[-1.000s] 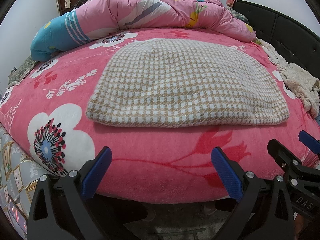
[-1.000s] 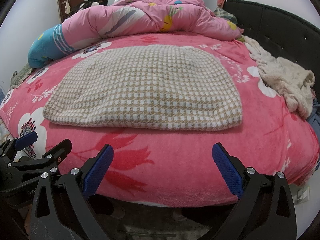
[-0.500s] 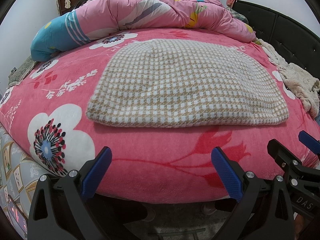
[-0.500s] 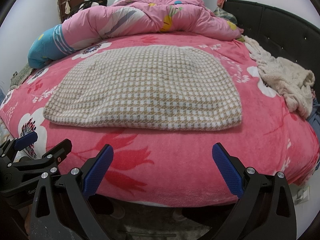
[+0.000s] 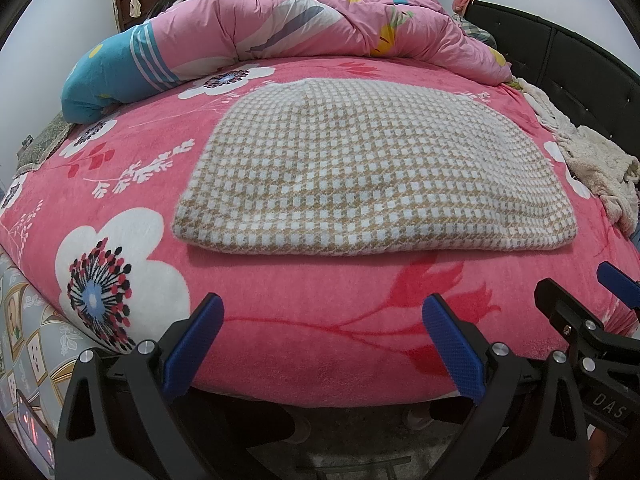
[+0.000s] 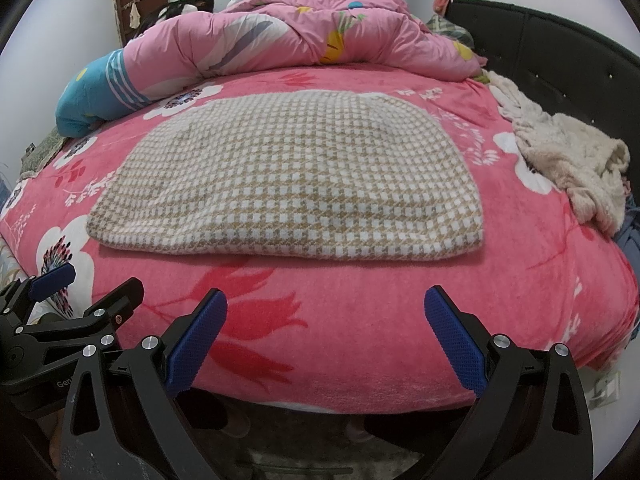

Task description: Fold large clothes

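Observation:
A tan-and-white checked garment lies flat and folded on the pink floral bed; it also shows in the right wrist view. My left gripper is open and empty, held off the near edge of the bed, short of the garment. My right gripper is open and empty at the same edge, to the right of the left one. The right gripper's fingers show at the right of the left wrist view, and the left gripper's fingers show at the left of the right wrist view.
A rolled pink quilt with a blue end lies across the far side of the bed. A cream fluffy garment is heaped at the right edge beside the dark headboard. Floor shows below the near edge.

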Action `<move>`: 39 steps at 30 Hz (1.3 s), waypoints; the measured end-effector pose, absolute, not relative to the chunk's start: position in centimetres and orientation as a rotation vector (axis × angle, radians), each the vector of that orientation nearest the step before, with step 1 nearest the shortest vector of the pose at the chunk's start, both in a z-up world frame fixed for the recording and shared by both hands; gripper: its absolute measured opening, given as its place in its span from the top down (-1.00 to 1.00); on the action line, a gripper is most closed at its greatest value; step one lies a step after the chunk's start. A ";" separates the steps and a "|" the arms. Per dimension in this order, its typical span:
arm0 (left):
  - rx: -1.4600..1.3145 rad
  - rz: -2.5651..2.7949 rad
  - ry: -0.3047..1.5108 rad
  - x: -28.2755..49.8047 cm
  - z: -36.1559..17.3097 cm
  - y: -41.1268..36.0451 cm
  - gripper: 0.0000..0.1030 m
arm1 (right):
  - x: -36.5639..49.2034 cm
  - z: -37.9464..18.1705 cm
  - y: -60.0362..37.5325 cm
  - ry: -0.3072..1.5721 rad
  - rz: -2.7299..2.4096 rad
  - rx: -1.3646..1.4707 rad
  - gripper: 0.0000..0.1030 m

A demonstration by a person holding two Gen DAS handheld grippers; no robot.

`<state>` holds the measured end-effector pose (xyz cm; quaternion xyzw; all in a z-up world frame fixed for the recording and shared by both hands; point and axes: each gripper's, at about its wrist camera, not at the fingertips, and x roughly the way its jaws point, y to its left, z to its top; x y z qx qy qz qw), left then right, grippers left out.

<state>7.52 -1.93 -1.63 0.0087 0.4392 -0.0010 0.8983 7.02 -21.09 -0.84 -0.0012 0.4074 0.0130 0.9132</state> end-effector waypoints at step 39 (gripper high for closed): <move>0.017 -0.003 0.909 7.7 -1.4 -1.8 -0.90 | 7.0 -0.5 -20.3 0.834 0.017 0.001 -0.85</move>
